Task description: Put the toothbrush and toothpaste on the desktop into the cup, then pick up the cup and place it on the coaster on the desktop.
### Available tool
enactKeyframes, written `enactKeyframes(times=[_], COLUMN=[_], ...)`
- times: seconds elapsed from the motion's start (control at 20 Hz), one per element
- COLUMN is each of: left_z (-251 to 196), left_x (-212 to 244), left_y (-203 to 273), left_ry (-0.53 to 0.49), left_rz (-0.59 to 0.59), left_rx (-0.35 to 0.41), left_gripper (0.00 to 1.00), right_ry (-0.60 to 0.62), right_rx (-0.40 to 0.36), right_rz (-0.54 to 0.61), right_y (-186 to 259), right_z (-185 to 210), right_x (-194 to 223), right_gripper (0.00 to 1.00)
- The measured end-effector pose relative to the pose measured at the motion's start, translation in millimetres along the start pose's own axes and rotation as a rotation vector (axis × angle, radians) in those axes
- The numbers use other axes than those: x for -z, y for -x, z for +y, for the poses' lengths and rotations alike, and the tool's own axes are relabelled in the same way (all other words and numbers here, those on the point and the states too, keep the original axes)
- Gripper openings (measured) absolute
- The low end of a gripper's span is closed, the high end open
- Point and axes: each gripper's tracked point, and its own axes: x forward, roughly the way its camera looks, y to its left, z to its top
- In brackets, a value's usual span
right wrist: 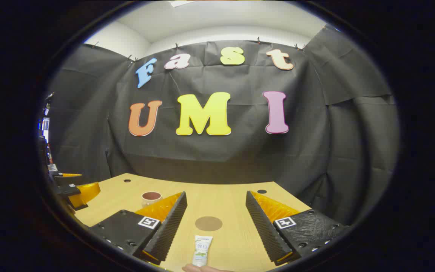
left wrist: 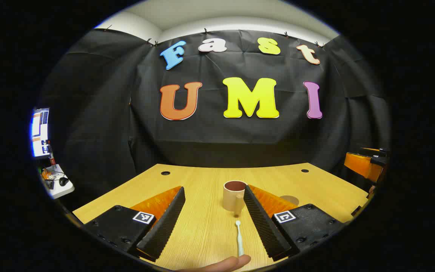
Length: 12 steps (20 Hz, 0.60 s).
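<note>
Left gripper: I see it held low over the desk, level and pointing toward the back wall. Its jaws stand wide apart with nothing between the pads. A fingertip of the person shows at the bottom edge of the left gripper view, just at the near end of the toothbrush.

Right gripper: similar pose, low and level over the desk, jaws wide and holding nothing. In the right gripper view I also see the left gripper far off at the left edge. The right gripper itself shows at the right edge of the left gripper view.

Toothbrush: pale and slim, lying flat on the desk between the left jaws, head pointing toward the cup.

Cup: tan outside, darker reddish inside, standing upright on the desk beyond the toothbrush, near the left gripper's right-hand finger.

Toothpaste: a small white tube with greenish print, lying flat between the right jaws at the near edge.

Coaster: a flat brown disc on the desk, just beyond the toothpaste, bare.
</note>
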Motion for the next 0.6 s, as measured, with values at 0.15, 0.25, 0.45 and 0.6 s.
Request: enactKeyframes(times=[0.15,0.25,0.45,0.6], left_z=[-5.3,-6.0,-1.1,-1.6], left_x=[-8.0,-7.5,-4.1,4.4], left_y=[1.9,2.9,3.5,0.7], left_ry=[-0.033,-0.052,-0.021,-0.012], left_rz=[-0.021,-0.019,-0.014,0.005], left_rx=[0.004,0.001,-0.018,-0.020], left_gripper=[0.99,0.99,0.98,0.99], right_ry=[0.013,0.035,0.025,0.029], right_rx=[0.007,0.013,0.007,0.028], right_rz=[-0.008,-0.019,0.014,0.036], right_y=[2.1,1.7,-4.6,-11.6], right_z=[-3.9,-7.8,-14.6,-24.9], right_x=[-0.3,0.5,11.1,22.1], right_gripper=[0.94,0.95,0.94,0.95])
